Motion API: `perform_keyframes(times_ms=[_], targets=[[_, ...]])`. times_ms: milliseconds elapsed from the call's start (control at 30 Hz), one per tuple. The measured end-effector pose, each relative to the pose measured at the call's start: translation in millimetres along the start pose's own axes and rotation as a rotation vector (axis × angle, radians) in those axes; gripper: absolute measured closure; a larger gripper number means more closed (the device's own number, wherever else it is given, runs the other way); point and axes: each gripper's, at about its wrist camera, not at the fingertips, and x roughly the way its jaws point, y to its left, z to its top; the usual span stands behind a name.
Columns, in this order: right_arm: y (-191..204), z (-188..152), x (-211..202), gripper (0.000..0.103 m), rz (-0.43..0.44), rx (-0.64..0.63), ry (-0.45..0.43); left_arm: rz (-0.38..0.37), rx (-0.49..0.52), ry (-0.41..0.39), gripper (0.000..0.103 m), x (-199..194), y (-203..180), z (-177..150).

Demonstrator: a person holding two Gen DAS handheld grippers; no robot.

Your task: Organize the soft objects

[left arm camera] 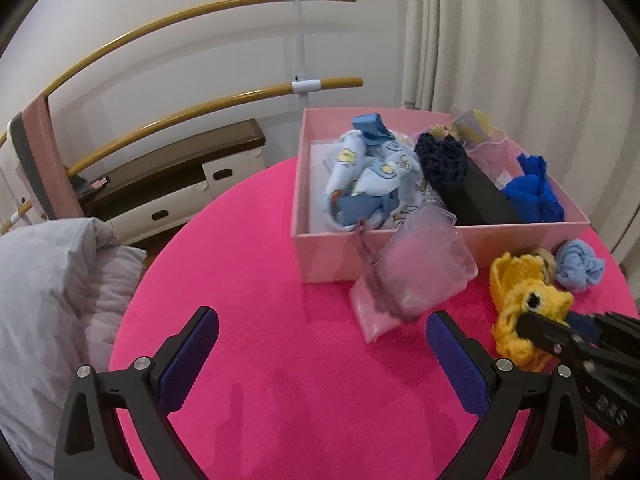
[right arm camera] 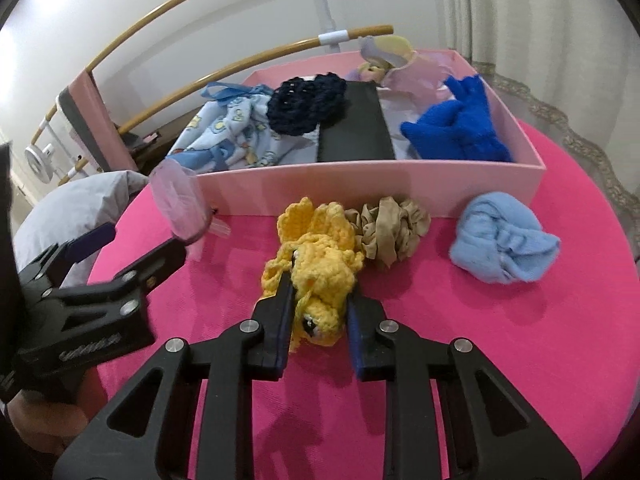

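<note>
My right gripper (right arm camera: 320, 292) is shut on a yellow crocheted toy (right arm camera: 320, 256) that lies on the pink round table (right arm camera: 480, 360) in front of a pink box (right arm camera: 360, 188). The left wrist view shows the same toy (left arm camera: 520, 300) at its right edge. My left gripper (left arm camera: 320, 328) stands wide open above the tabletop with nothing between its fingers. A sheer pink pouch (left arm camera: 416, 268) leans at the box's front wall (left arm camera: 332, 252), just beyond the right finger. A beige scrunchie (right arm camera: 388, 228) and a light blue cloth (right arm camera: 500, 248) lie beside the toy.
The box holds a patterned baby cloth (right arm camera: 224, 132), a navy crochet piece (right arm camera: 308, 100), a black divider (right arm camera: 356, 128), a royal blue cloth (right arm camera: 460, 124) and a small doll (right arm camera: 380, 60). A grey pillow (left arm camera: 52, 300) lies left of the table, with wooden rails (left arm camera: 160, 20) behind.
</note>
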Motion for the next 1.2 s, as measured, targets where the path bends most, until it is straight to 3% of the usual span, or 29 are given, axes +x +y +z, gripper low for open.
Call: perform_keyframes(times_ms=[133,200,267,300,333,367,600,1200], targets=[[0,-2,-1,0.082,0.000,0.004,-0.001,-0.003,0.017,0.013,0.003,23,-11,7],[1,-2,0,0.082,0.001,0.004,-0.001,-0.035,-0.004,0.019,0.017,31,-11,11],[2,-2,1,0.082,0.002,0.006,-0.001,-0.084,-0.039,0.042,0.047,42,-7,14],[3,-2,1,0.081,0.002,0.006,-0.001,-0.111,-0.055,0.058,0.054,46,-5,15],[3,-2,0,0.082,0.003,0.006,-0.002,-0.125,-0.062,0.070,0.069,49,-3,15],[3,-4,-1,0.082,0.004,0.006,-0.002,-0.135,-0.063,0.082,0.071,52,-3,15],[8,-8,-6,0.082,0.011,-0.003,-0.004,-0.173,-0.078,0.076,0.072,44,9,9],[30,-30,-44,0.081,0.002,-0.034,-0.034,-0.132,-0.073,0.040,0.072,-26,15,-20]])
